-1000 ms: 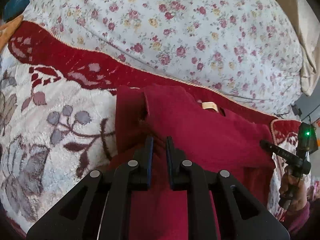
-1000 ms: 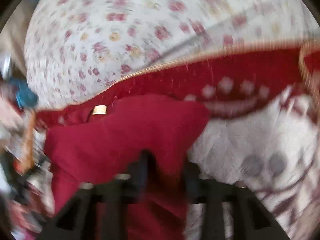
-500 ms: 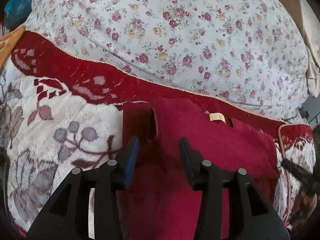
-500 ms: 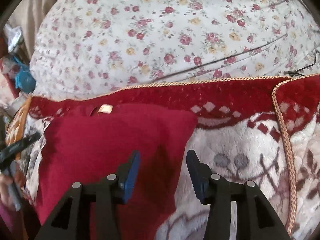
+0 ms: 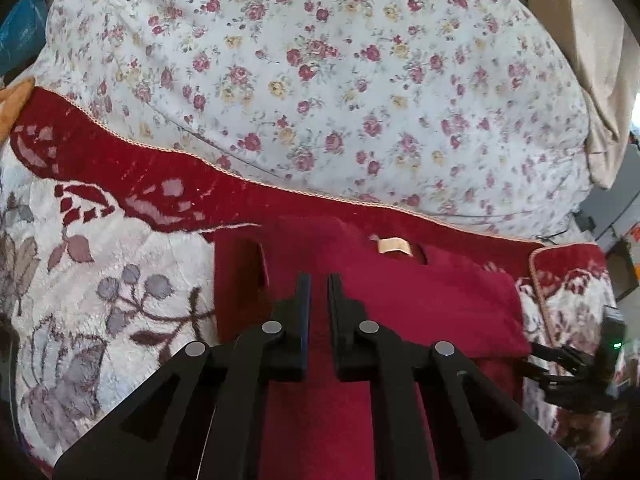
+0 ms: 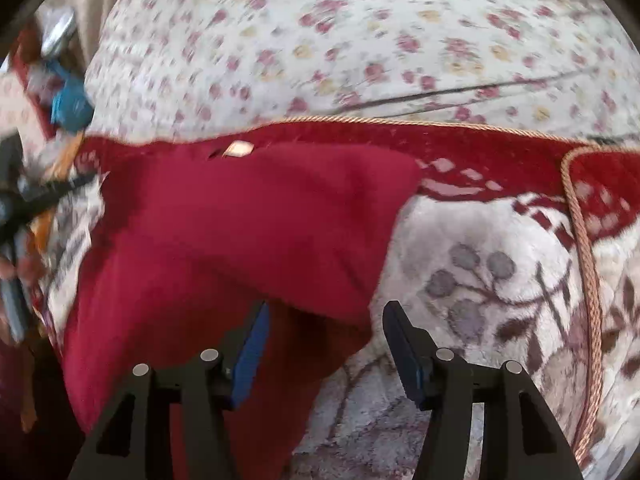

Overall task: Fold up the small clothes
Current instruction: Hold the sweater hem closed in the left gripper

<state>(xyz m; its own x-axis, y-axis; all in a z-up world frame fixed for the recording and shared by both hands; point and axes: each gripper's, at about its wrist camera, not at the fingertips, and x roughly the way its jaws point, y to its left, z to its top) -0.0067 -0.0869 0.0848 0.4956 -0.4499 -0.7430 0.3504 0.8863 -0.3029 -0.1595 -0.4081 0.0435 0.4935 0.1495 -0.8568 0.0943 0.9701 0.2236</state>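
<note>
Left wrist view first: I'm looking along my left gripper (image 5: 318, 280) at the red garment (image 5: 400, 292), which is lying on the plush patterned blanket (image 5: 100, 280) just in front of the floral quilt (image 5: 320, 80). The fingers are sitting nearly together with only a thin gap between them, hovering over the cloth; whether any fabric is pinched in that gap, I cannot tell. The tan neck label (image 5: 394, 245) is showing at the far edge, and a narrow flap is lying turned over along the garment's left side, so I'm judging one fold as started there. My right gripper (image 5: 576, 368) is peeking in at the right edge, near the garment's corner.

Switching to the right wrist view, which is blurry: my right gripper (image 6: 324, 312) is standing wide open, fingers well apart, gripping nothing. The red garment (image 6: 240, 232) is lying ahead and to the left, its near edge sagging between and below the blue-padded fingers (image 6: 252, 344). The label (image 6: 239, 148) is sitting by the blanket's corded red border (image 6: 440, 140).

I'm reading the job as early to midway: the piece is laid out and partly turned in, with the main folds and squaring up left to do.

Containers: I'm seeing no basket, box or bin in either view.
</note>
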